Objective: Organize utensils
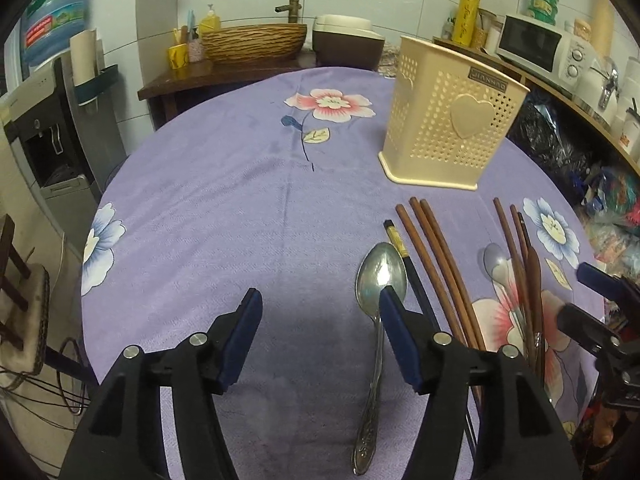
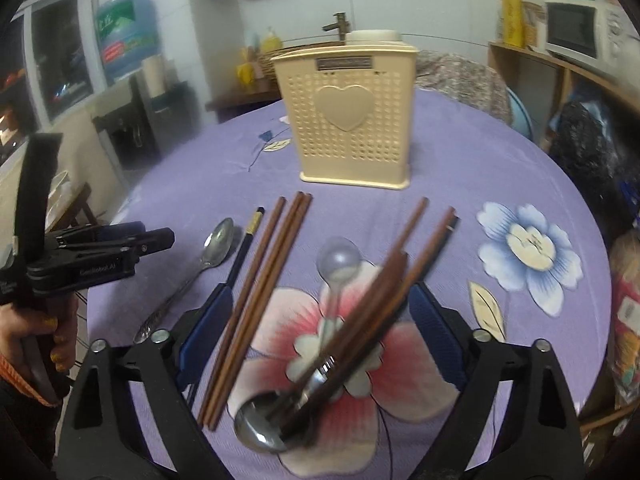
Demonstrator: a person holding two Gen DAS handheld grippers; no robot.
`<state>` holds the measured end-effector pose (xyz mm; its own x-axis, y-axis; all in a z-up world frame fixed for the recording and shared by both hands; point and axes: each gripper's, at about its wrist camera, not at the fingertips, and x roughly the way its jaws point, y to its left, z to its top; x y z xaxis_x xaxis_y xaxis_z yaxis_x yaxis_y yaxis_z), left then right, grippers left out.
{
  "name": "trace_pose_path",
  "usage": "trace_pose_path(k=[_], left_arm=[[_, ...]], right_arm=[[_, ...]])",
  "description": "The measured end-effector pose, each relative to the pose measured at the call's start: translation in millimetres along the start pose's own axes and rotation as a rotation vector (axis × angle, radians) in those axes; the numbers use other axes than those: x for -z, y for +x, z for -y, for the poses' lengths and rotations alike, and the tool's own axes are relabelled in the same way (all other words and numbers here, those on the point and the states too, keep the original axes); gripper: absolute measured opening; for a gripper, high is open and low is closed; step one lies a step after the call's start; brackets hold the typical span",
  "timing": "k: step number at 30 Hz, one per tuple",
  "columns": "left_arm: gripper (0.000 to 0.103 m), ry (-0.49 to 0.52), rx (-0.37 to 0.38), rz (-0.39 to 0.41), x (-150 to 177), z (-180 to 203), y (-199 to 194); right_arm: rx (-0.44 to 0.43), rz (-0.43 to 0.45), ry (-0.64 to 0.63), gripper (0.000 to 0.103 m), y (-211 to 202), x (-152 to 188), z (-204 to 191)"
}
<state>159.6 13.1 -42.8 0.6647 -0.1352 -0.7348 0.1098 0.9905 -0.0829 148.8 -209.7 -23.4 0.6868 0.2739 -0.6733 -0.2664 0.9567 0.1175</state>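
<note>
A cream perforated utensil holder (image 1: 448,116) (image 2: 352,120) stands upright on the purple floral tablecloth (image 1: 240,208). My left gripper (image 1: 320,292) is open over bare cloth. A steel spoon (image 1: 380,276) (image 2: 218,242) lies flat beside its right finger. Right of the spoon lie a black chopstick (image 1: 404,248) (image 2: 244,248) and three brown chopsticks (image 1: 436,256) (image 2: 260,280). My right gripper (image 2: 320,290) is open, its pads clear of a loose pile of brown chopsticks (image 2: 384,292), a pale spoon (image 2: 340,260) and a steel spoon (image 2: 260,428) lying between its fingers.
A hand (image 2: 24,328) holds the left gripper (image 2: 160,232) at the table's left edge. Behind the table stand a wooden basin (image 1: 252,42) and a brown pot (image 1: 348,40). A microwave (image 1: 536,48) sits on shelves at right, a water dispenser (image 1: 48,128) at left.
</note>
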Motion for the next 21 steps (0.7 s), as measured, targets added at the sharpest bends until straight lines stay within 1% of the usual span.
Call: trace_pose_path(k=[2,5,10,14,17,21], left_arm=[[0.064,-0.005,0.002,0.007,-1,1,0],[0.064,-0.006,0.016,0.005,0,3,1],[0.065,-0.002,0.015,0.010,3,2,-1],[0.065,-0.006,0.015,0.005,6,-2,-1],[0.065,-0.003,0.013,0.003,7,-2,0],[0.065,0.011,0.016,-0.005,8,2,3]], right_arm=[[-0.011,-0.039,-0.013,0.076,16,-8,-6],[-0.016,-0.116,-0.008,0.066,46,-21,-8],[0.036,-0.157,-0.025,0.063,70,-32,-8],[0.066,-0.199,-0.026,0.058,86,-31,-6],[0.066,-0.214,-0.030,0.057,91,-25,-6],[0.088,-0.214,-0.040,0.057,93,-22,-8]])
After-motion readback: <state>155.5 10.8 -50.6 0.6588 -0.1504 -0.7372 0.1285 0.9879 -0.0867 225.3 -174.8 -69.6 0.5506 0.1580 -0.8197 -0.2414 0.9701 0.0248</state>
